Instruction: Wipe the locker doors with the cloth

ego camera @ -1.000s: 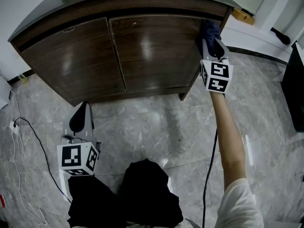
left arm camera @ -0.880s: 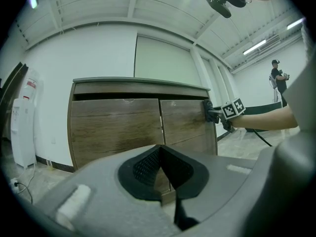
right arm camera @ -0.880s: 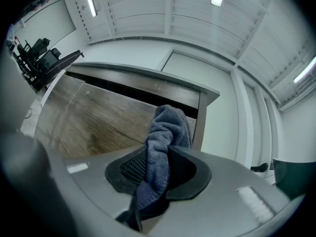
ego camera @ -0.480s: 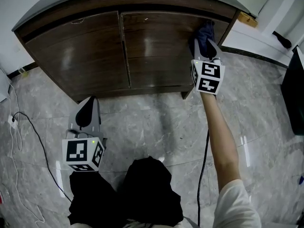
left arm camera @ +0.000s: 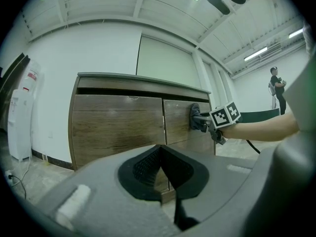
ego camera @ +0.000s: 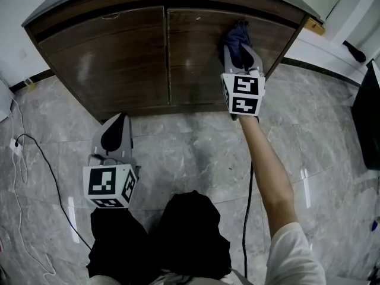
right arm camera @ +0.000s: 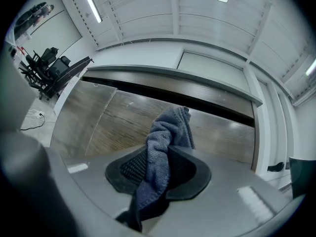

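Observation:
A low dark-wood cabinet has two doors, the left door and the right door. My right gripper is shut on a blue cloth and holds it against the upper part of the right door. In the right gripper view the cloth hangs bunched between the pads of that gripper. The left gripper view shows the cloth flat on the door. My left gripper hangs low over the floor, apart from the cabinet. Its jaws meet at the tips with nothing between them.
The grey marble floor runs in front of the cabinet. Cables trail at the left. A black object stands at the right edge. A cord hangs below my right arm. A white unit stands left of the cabinet.
My right gripper has slid the cloth leftward along the right door, from its right edge toward the middle. The left gripper has stayed where it was.

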The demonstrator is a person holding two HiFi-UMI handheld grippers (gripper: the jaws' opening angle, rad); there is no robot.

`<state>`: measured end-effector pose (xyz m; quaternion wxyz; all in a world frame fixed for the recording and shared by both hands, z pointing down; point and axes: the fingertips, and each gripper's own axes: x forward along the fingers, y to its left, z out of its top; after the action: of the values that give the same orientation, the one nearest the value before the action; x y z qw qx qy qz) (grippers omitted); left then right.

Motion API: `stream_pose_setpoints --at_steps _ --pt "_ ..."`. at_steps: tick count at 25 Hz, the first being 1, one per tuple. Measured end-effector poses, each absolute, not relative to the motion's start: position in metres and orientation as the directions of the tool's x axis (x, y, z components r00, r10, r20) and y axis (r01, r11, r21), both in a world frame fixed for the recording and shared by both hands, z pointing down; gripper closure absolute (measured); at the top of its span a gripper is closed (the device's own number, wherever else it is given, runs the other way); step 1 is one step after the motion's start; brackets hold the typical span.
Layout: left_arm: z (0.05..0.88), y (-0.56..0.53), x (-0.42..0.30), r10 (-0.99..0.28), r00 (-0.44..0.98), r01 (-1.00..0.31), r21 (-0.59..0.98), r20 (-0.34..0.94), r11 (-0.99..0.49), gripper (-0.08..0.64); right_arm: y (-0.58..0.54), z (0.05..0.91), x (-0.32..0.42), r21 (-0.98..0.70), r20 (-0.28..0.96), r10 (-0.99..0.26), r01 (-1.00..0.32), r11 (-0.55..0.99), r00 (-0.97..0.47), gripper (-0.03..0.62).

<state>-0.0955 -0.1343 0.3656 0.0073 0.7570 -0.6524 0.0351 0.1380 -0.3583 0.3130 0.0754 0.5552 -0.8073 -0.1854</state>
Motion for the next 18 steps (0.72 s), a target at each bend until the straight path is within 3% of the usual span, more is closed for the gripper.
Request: stream_pose_setpoints --at_steps 18 --pt "0.375 -0.133 -0.110 -0.986 0.155 -0.987 -0.041 0.067 -0.158 0.560 -0.320 0.327 -0.002 0.429 -0.049 -0.828 -0.760 0.488 -0.559 0.491"
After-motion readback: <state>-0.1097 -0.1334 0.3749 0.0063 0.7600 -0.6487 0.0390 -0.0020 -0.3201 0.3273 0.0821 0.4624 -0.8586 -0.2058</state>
